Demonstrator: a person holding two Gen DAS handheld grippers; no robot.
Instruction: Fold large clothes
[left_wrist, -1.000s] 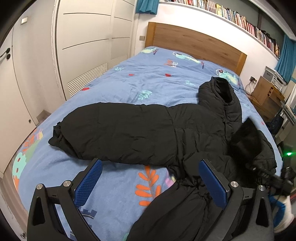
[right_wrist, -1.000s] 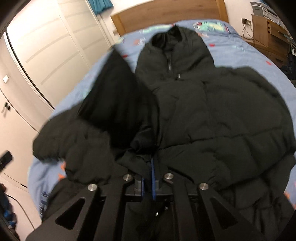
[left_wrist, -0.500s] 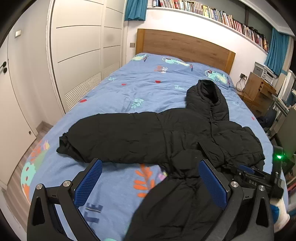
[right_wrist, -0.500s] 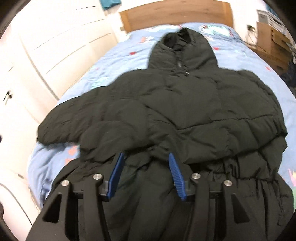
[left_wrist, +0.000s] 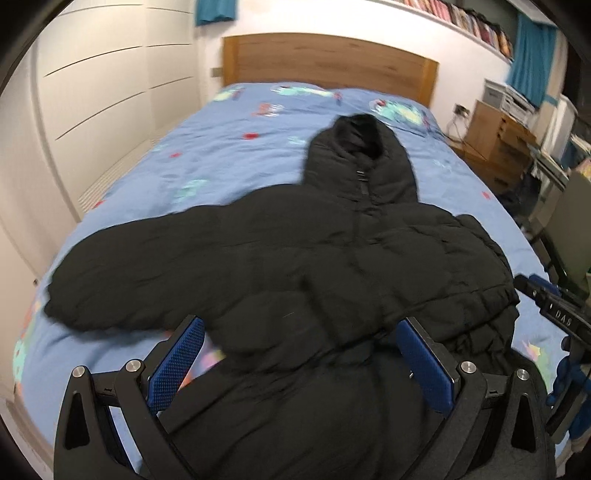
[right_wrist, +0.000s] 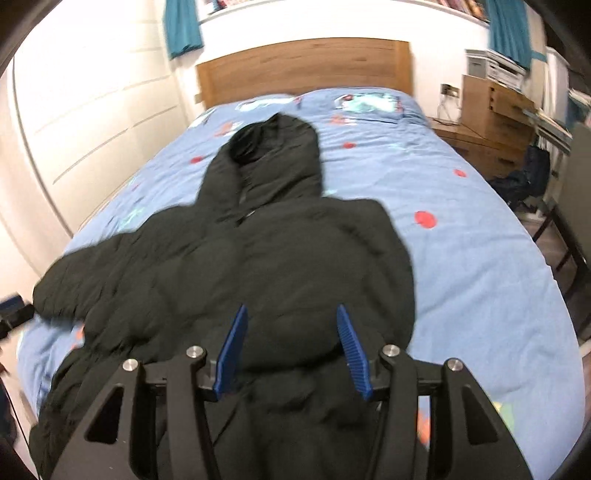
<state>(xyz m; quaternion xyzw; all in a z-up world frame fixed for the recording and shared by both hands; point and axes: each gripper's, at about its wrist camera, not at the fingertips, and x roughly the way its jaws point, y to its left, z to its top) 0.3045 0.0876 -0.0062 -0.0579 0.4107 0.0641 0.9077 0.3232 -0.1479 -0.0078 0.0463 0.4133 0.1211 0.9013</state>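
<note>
The left gripper (left_wrist: 301, 363) is a black, angular frame with triangular cut-outs, silver round screw heads at its pivots and two blue pads (left_wrist: 177, 363) textured with fine dimples. The right gripper (right_wrist: 291, 350) has the same black frame and silver screws, its narrower blue pads (right_wrist: 351, 350) ribbed
</note>
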